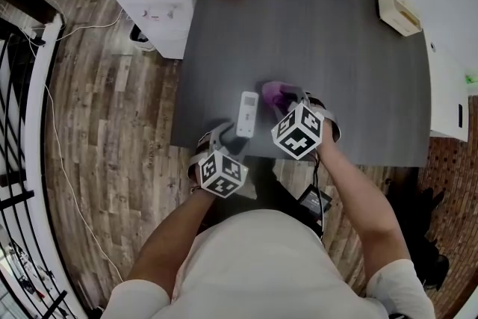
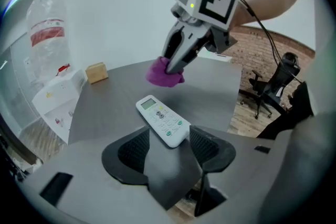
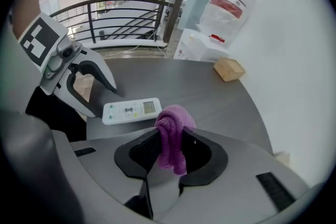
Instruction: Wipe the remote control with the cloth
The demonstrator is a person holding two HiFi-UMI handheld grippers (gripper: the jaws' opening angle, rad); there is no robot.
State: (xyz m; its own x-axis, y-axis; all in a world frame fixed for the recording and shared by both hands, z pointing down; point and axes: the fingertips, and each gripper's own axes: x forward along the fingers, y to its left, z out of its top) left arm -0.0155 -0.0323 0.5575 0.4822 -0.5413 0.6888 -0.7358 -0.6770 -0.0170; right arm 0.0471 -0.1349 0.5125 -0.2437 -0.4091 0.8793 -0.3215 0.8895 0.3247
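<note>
Right now the left gripper (image 2: 168,147) sits closest, at the near edge of the table (image 1: 336,48). Its jaws stand apart, one on each side of the near end of the remote (image 2: 163,120), and they do not squeeze it. The remote lies flat on the table, buttons up. I think those jaws should close softly on that end so the remote cannot slide. Just past it, the right gripper (image 3: 170,152) is pinched tight on the purple cloth (image 3: 173,136). The cloth hangs in a bunch beside the far end of the remote, not touching it. To wipe well, bring the cloth down onto the buttons, press lightly and rub the long way. Pushing hard may spin the remote away
</note>
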